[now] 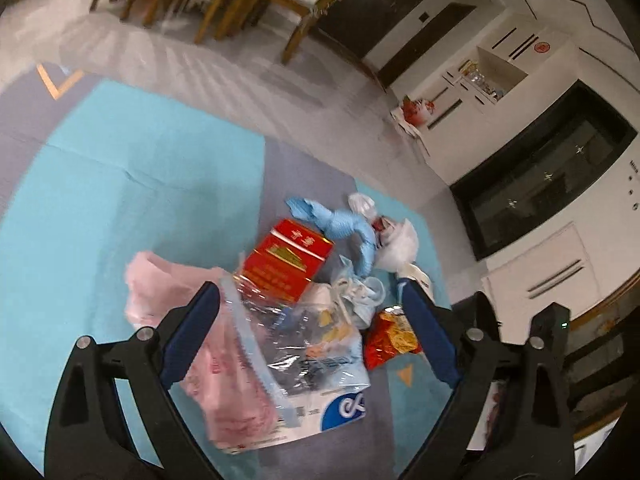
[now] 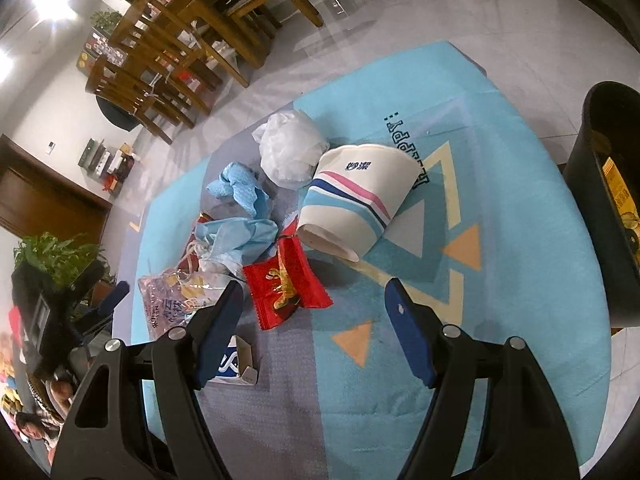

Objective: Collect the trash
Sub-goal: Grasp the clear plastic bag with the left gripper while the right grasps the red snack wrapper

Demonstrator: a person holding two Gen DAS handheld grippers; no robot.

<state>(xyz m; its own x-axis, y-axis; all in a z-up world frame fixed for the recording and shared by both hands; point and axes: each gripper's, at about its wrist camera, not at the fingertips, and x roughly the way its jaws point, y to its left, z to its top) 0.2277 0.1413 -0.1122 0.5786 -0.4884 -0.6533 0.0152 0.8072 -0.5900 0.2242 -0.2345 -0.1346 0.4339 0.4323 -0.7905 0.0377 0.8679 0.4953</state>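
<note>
Hand-held grippers (image 1: 310,296) (image 2: 314,294) angled over trash (image 2: 286,284)

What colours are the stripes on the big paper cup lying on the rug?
The paper cup is white with pink, dark blue and light blue stripes. The right wrist view shows it best.

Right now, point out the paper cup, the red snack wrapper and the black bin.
paper cup (image 2: 352,196), right wrist view, striped side wall
red snack wrapper (image 2: 286,286), right wrist view, middle
black bin (image 2: 588,200), right wrist view, outer wall

Paper cup (image 2: 352,196) reads "妙洁"; red box (image 1: 289,258), "中华".
</note>
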